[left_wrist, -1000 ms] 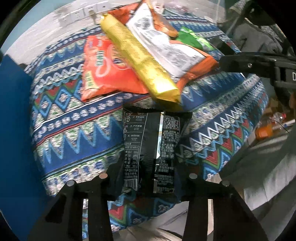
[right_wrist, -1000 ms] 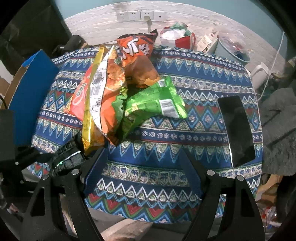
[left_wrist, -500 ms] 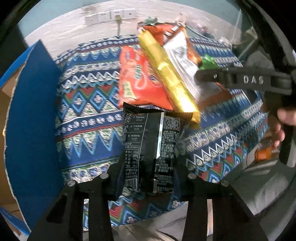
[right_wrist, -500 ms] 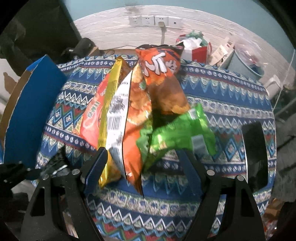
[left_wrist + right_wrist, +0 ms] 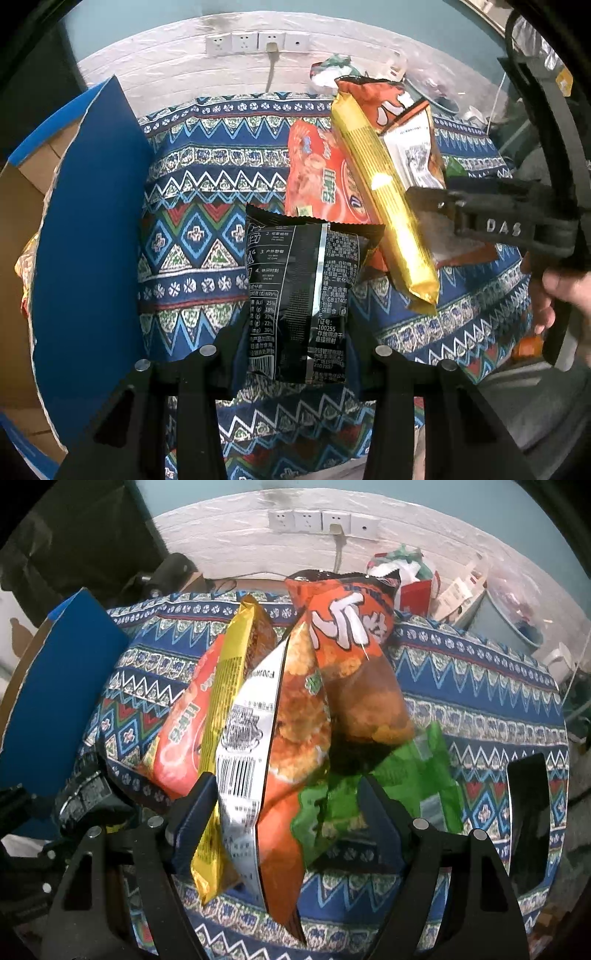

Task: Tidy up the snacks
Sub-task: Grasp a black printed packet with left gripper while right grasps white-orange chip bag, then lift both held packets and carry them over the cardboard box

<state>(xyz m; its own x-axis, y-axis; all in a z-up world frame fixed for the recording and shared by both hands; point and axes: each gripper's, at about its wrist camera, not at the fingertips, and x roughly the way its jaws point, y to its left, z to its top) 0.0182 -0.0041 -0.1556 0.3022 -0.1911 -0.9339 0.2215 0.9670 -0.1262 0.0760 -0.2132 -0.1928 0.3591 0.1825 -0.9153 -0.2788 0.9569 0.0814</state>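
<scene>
Gripping a black foil snack packet with white print [image 5: 299,299], the left gripper [image 5: 295,354] has its jaws narrowed onto the packet's lower half, and the packet stands up between the fingers above the blue zigzag-patterned tablecloth [image 5: 192,236]. Off to the left of it stands the blue cardboard box [image 5: 85,229], its flap upright. Over on the other side, the right gripper [image 5: 284,797] hangs over the heap of bags with its jaws closing. Between them sits the orange bag with a white barcoded back panel [image 5: 273,760]; the long gold foil packet [image 5: 225,686] runs along the left finger and the green crinkly bag [image 5: 413,775] lies by the right finger. Whether the pads already press the orange bag, I cannot tell. Behind them leans an orange bag with big white lettering [image 5: 351,642].
</scene>
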